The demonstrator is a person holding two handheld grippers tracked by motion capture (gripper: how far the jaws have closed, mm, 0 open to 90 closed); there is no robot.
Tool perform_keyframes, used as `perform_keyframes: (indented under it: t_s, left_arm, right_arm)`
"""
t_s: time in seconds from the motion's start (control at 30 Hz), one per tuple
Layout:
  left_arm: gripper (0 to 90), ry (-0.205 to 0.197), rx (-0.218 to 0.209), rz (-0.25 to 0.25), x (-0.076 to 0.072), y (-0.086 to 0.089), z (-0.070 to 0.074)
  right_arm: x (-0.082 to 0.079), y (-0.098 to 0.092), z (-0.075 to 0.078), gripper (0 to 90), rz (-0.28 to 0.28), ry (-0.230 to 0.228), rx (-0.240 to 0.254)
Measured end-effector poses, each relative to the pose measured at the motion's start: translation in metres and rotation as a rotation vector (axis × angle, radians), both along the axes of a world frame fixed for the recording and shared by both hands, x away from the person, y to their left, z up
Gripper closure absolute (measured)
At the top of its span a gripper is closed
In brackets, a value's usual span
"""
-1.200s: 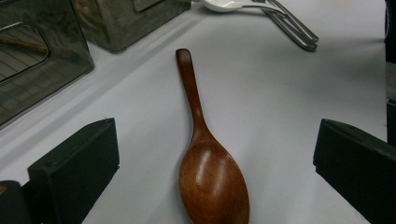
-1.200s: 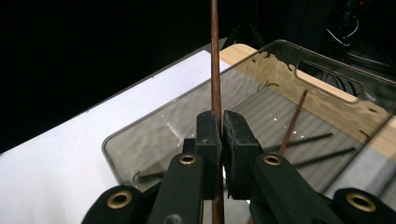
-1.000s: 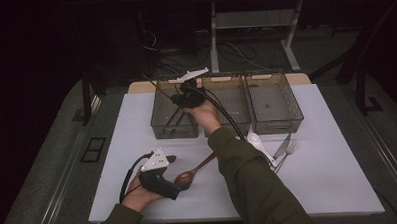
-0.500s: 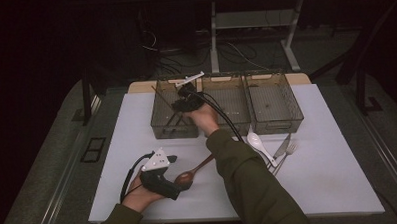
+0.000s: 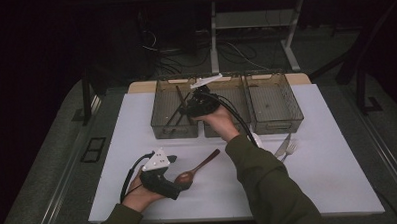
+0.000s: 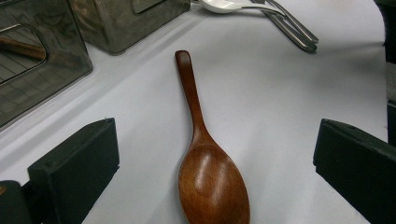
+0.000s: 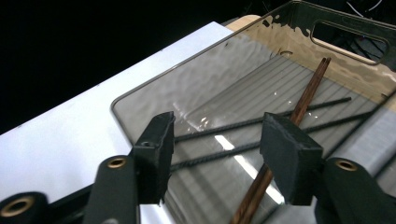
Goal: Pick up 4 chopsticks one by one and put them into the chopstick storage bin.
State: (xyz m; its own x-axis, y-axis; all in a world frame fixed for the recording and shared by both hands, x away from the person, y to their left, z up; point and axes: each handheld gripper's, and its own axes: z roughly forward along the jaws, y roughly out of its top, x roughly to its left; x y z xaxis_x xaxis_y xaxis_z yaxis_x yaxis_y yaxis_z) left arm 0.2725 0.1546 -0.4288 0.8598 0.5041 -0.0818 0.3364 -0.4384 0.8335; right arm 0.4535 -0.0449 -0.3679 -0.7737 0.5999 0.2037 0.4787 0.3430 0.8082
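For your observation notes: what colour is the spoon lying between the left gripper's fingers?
Glossy reddish-brown wood; the spoon shows best in the left gripper view.

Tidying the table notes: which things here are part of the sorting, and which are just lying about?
In the job: wooden chopstick, left bin, wooden spoon, right gripper, left gripper.
Lying about: fork, knife, white spoon, right bin.

Empty right-hand bin [image 5: 275, 102], metal fork [image 5: 289, 149], white spoon [image 6: 223, 5], white table [image 5: 333, 172]
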Motion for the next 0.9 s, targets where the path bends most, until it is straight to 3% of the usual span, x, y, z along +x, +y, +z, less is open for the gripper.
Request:
perform_keyframes:
  t_s: [0.53, 0.9]
  left_arm:
    - [0.0, 0.004, 0.001, 0.013, -0.002, 0.001, -0.001]
    - [0.0, 0.005, 0.011, 0.025, -0.003, 0.000, -0.001]
  right_arm:
    - [-0.059, -0.079, -0.006, 32.7, 0.034, -0.022, 0.049]
    - [-0.102, -0.147, -0.020, 27.8, -0.011, -0.037, 0.047]
